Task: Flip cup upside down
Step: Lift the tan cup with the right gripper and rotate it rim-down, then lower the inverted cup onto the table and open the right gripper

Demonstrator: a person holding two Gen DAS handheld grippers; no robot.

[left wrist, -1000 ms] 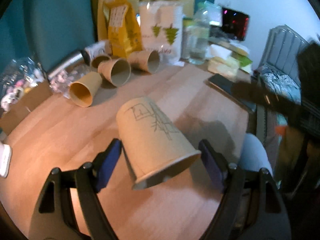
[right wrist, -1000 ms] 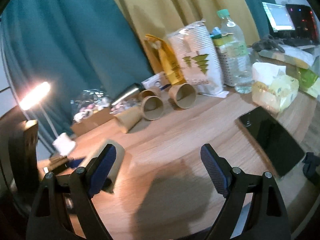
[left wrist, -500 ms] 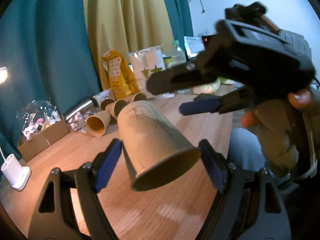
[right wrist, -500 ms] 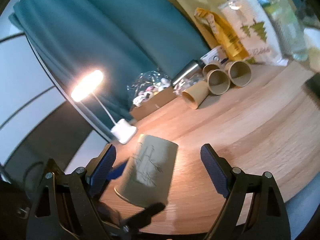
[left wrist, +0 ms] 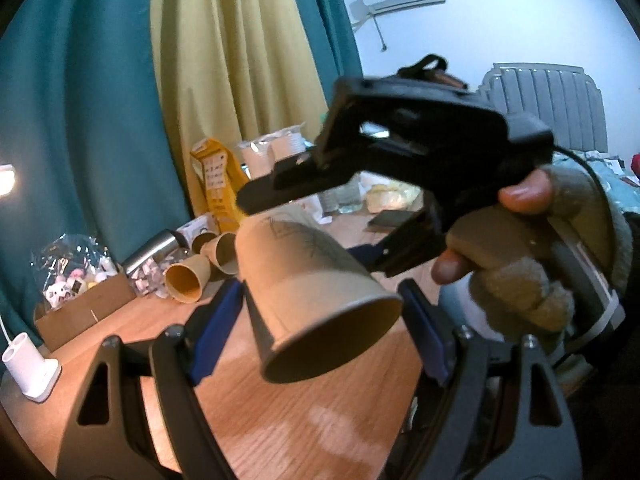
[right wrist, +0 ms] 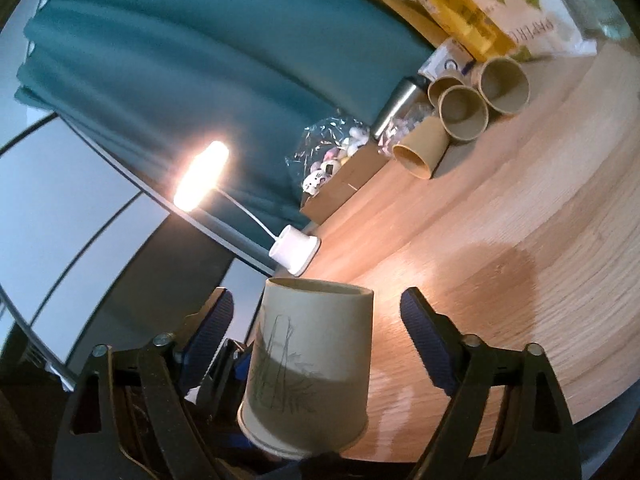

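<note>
Closest in, the left gripper [left wrist: 320,308] has the cup [left wrist: 312,280] between its blue ribbed pads. The pads press on the wall near the rim and hold the cup clear of the table [left wrist: 320,432]. The exact contact on the far pad is hard for us to make out behind the flared lip.

The cup is plain tan paper, tapered, with a rolled rim. It is tilted so its open mouth faces us and downward. A thin pencil sketch runs down its side, too faint to read.

From the other camera, the right gripper [right wrist: 316,320] is spread wide. The cup sits in the gap and neither pad touches it. Dark tool parts cut off the cup's lower rim there.

Back in the left view, one black finger of that tool crosses the cup's closed end and hides it. Behind the tool we see the right hand [left wrist: 532,264], in a fuzzy fingerless glove, on the handle.

Farther off on the wood-grain top stands a glaring lamp [right wrist: 202,176]. Near it are an open cardboard box [right wrist: 344,188], a steel flask [right wrist: 394,108] and spare cups [right wrist: 464,112] lying on their sides. A teal curtain [right wrist: 200,60] hangs at the back.
</note>
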